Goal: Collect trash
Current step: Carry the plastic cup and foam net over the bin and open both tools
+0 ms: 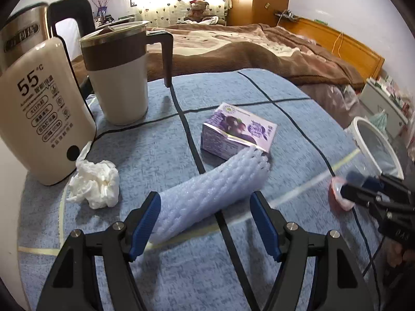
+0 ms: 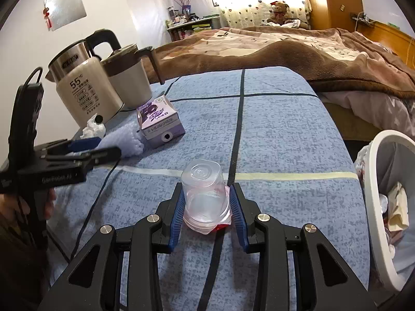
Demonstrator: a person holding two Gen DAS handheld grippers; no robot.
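The clear, upturned plastic cup with a red-edged rim (image 2: 203,197) is bracketed by the right gripper (image 2: 206,208), whose blue pads appear pressed against its sides, and the white wastebasket (image 2: 373,181) lies to the right of this cup, just off the blue checked tablecloth (image 2: 272,129). The pale, ribbed foam fruit sleeve (image 1: 207,197), left of the cup, is straddled at its near end by the spread, non-touching fingers of the left gripper (image 1: 206,223), its long axis running away from them toward the purple drink carton (image 1: 238,132). The right gripper is judged the nearer to the wastebasket.

A cream kettle (image 1: 46,119) marked 55°C stands far left of the fingers, a lidded mug (image 1: 120,77) just right of it. Both rest on a blue cloth (image 1: 259,108) with dark lines. Ahead, beyond it, lies a bed under a brown blanket (image 2: 259,51).
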